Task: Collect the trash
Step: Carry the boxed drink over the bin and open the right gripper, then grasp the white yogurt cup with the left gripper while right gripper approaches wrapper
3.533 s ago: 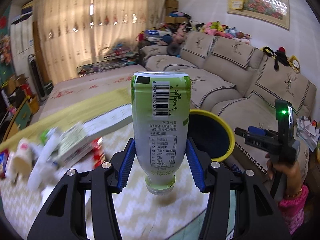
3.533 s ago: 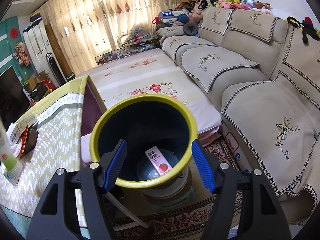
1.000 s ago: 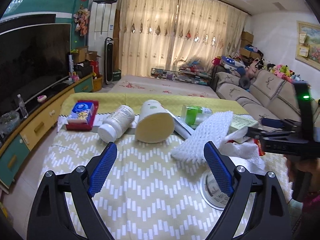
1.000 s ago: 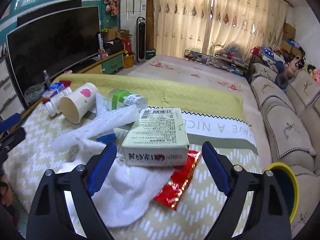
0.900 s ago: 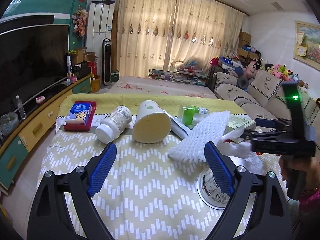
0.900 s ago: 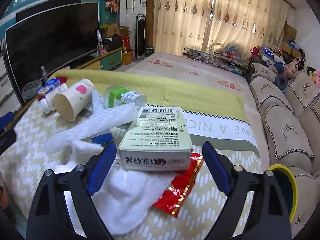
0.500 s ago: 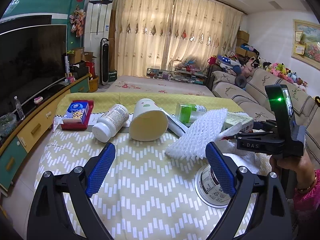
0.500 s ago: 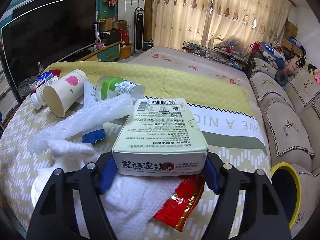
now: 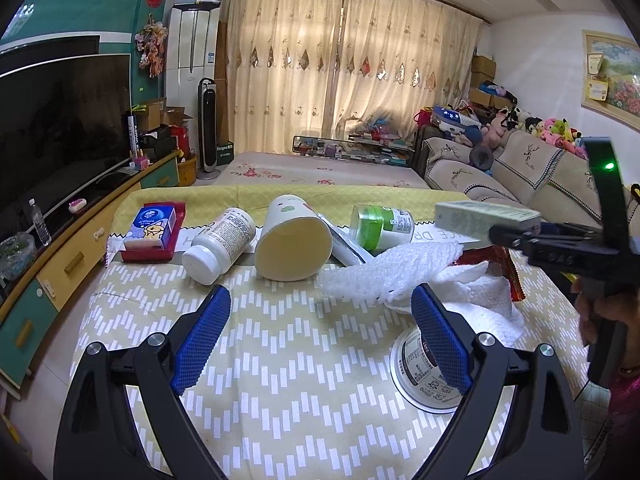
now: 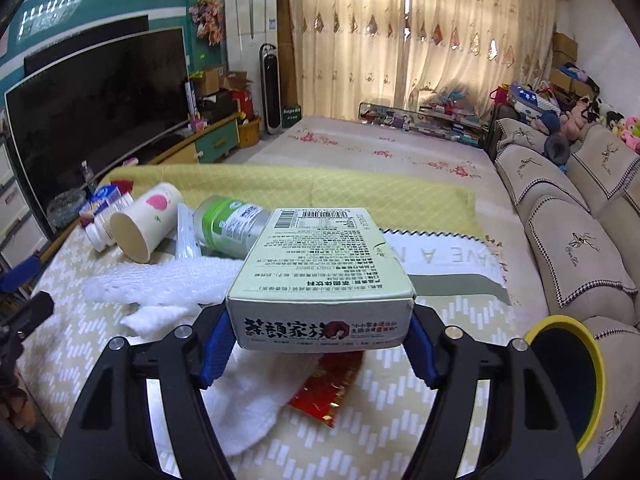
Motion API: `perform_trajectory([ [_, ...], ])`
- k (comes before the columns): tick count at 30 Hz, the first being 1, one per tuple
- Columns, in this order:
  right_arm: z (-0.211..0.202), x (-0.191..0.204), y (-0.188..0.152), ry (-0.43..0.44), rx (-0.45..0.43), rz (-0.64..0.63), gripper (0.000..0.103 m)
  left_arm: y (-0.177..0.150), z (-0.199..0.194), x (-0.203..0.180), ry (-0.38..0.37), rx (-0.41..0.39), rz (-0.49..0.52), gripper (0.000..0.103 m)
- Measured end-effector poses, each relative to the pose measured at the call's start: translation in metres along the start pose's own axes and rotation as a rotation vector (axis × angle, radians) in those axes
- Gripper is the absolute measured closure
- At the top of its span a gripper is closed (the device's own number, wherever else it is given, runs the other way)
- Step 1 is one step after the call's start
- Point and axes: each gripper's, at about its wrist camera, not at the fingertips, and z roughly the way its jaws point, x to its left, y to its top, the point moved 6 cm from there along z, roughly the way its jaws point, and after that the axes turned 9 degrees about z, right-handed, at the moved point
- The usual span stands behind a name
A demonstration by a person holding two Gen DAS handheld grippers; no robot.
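Your right gripper (image 10: 318, 350) has just closed its jaws on the pale green box (image 10: 320, 276), held above the white towel (image 10: 248, 404) and red wrapper (image 10: 332, 394), while your left gripper (image 9: 318, 340) hangs wide open and empty over the table (image 9: 280, 380), near the foam net (image 9: 384, 276) and tipped paper cup (image 9: 294, 246).

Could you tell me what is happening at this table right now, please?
A person is clearing trash off the table with two handheld tools. The right tool has just closed on a pale green carton and holds it above the red wrapper. The left tool hangs open and empty. The yellow-rimmed bin waits alongside.
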Motion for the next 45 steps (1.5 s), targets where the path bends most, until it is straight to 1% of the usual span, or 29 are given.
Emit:
perform_trajectory([
  [2,-0.007,-0.006,0.0,-0.005,-0.012,0.015,0.035,0.0,0.001,0.0,-0.001,0.002,0.001,0.012],
  [8,-0.03,-0.044,-0.003,-0.045,-0.037,0.074,0.035,-0.001,0.002,0.0,0.0,0.004,0.001,0.012],
  [11,-0.043,-0.074,-0.006,-0.084,-0.054,0.121,0.035,-0.002,0.003,0.0,-0.004,0.005,-0.005,0.012],
  [16,-0.059,-0.137,-0.016,-0.186,-0.062,0.215,0.035,-0.003,0.005,0.001,0.001,0.006,-0.002,0.012],
  [21,-0.062,-0.2,-0.038,-0.29,-0.038,0.31,0.035,-0.005,0.007,0.002,-0.003,0.01,-0.003,0.012],
  [26,-0.054,-0.247,-0.062,-0.366,0.01,0.386,0.035,-0.006,0.01,0.002,-0.001,0.017,0.003,0.012],
  [29,-0.044,-0.266,-0.076,-0.396,0.045,0.413,0.035,-0.005,0.011,0.0,0.0,0.018,0.009,0.012],
  [32,-0.036,-0.278,-0.084,-0.414,0.071,0.433,0.035,-0.005,0.012,0.0,0.001,0.019,0.013,0.012],
  [38,-0.024,-0.289,-0.088,-0.431,0.104,0.461,0.034,-0.006,0.014,-0.001,-0.002,0.025,0.015,0.012],
  [45,-0.033,-0.286,-0.086,-0.439,0.086,0.458,0.034,-0.007,0.014,-0.005,-0.013,0.025,0.032,0.012],
])
